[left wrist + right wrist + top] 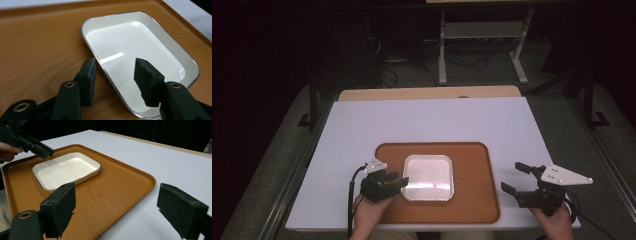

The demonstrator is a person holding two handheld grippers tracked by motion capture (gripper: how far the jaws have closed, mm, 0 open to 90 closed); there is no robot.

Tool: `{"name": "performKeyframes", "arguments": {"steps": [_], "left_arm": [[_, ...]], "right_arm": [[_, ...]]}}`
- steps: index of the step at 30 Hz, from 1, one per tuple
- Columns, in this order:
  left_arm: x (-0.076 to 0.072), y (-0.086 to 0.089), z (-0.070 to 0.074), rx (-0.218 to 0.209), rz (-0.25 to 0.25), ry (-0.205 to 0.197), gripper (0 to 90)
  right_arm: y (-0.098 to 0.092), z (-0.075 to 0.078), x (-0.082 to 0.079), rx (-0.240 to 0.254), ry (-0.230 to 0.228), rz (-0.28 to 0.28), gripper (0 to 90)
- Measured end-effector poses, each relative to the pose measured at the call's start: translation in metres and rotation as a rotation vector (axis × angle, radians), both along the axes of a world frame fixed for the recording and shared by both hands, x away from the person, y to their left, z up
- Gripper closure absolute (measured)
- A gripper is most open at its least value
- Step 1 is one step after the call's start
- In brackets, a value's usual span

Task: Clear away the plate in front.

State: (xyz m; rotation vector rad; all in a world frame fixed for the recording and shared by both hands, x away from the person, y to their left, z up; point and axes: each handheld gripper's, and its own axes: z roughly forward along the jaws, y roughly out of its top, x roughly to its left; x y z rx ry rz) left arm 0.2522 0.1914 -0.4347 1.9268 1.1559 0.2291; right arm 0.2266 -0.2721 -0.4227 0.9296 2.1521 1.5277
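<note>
The table (437, 117) carries a white top, with a strip of bare wood showing along its far edge. A brown wood-grain tray (472, 175) with a raised rim and rounded corners lies on the near half of the table and serves as landmark here. Inside the tray, left of its centre, sits a white rectangular dish (428, 177) with a thin dark rim line; it lies flat on the tray floor, shallow, with glare on its glossy bottom. The left gripper (398, 180) is over the tray's left part, held by a hand (369, 212) at the tray's near left corner. In the left gripper view its jaws straddle the dish's near-left rim (110, 75): one pad over the tray floor just outside the dish, the other over the dish's interior. The jaws stand partly open, with the pads clear of the rim and nothing gripped. The right gripper (516, 179) sits just off the tray's right edge, over the white table top, level with the dish. Its jaws are spread wide and hold nothing; seen from the right gripper view, the tray's near corner (140, 182) lies between them, farther off.
</note>
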Motion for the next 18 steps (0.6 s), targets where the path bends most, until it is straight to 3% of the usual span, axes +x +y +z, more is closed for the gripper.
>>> {"name": "performKeyframes", "arguments": {"steps": [12,18], "left_arm": [[0.006,0.019,0.011,0.011,-0.084,-0.093,42.0],[0.006,0.032,0.016,0.009,-0.084,-0.13,38.1]], "right_arm": [[0.0,0.0,0.0,-0.009,0.003,-0.004,14.6],[0.0,-0.001,0.001,-0.011,0.008,-0.01,14.6]]}}
